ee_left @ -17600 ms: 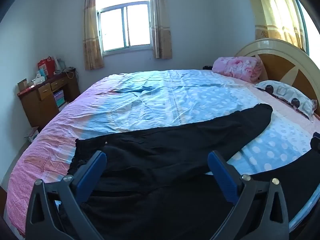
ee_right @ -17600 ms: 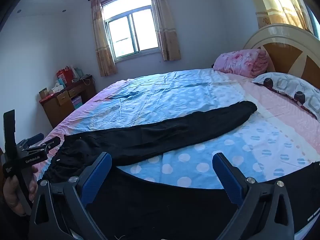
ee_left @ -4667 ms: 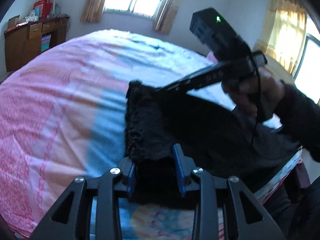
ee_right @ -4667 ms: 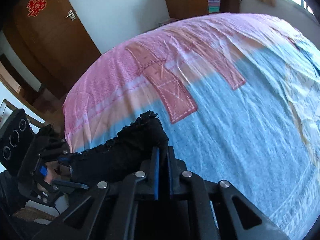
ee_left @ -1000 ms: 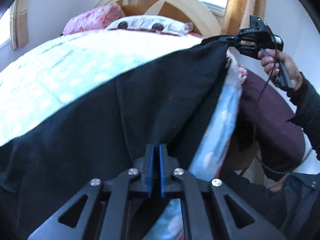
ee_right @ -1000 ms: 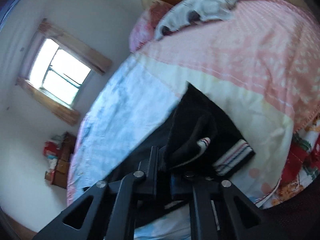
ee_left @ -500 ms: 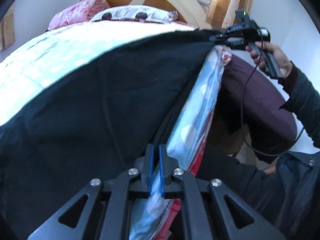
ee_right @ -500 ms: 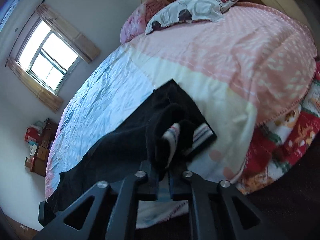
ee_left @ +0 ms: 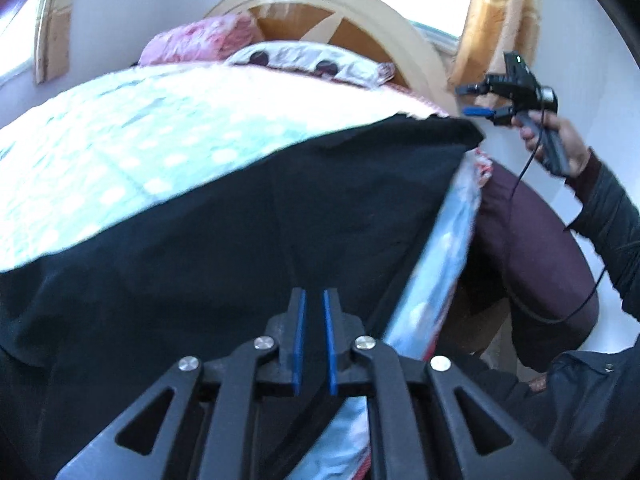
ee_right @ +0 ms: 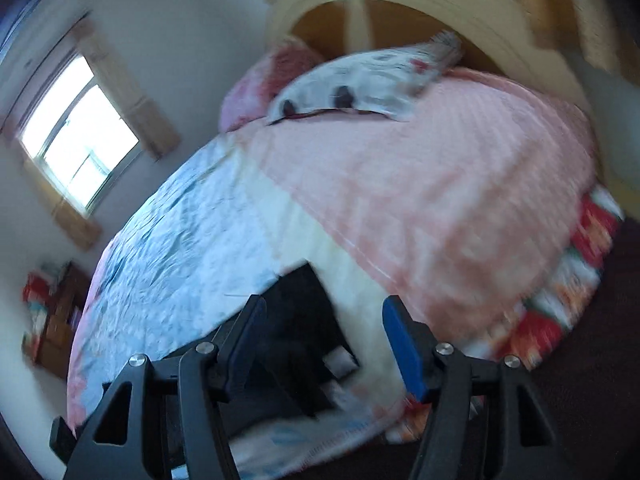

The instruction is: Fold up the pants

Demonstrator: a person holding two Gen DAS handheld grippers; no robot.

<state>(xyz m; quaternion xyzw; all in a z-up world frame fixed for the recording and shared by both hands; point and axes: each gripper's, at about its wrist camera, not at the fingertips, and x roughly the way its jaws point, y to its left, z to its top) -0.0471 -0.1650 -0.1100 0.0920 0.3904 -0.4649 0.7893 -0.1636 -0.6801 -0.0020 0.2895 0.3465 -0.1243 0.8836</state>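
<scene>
The black pants [ee_left: 248, 232] lie spread along the near edge of the bed [ee_left: 132, 128], their fabric reaching from the lower left of the left wrist view up to a far corner close to the bed's side, where the quilt edge hangs down. In the right wrist view, which is blurred, the end of the pants [ee_right: 304, 316] rests on the pale band of the quilt, with a striped bit of fabric showing at its near edge. The left gripper [ee_left: 313, 340] sits low over the cloth with its blue pads nearly together, only a narrow gap between them; whether any fabric is pinched there cannot be told. The right gripper [ee_right: 324, 344] has its jaws spread wide and grips nothing, poised above the pants' end. From the left wrist view, the right gripper [ee_left: 476, 100] is held up beside the far corner of the pants, just apart from it, in the person's right hand [ee_left: 560, 140], the dark-sleeved forearm angled down toward the lower right. Pillows [ee_right: 360, 80] lie against the curved headboard [ee_left: 340, 4], and a window [ee_right: 76, 136] shows on the far wall.
</scene>
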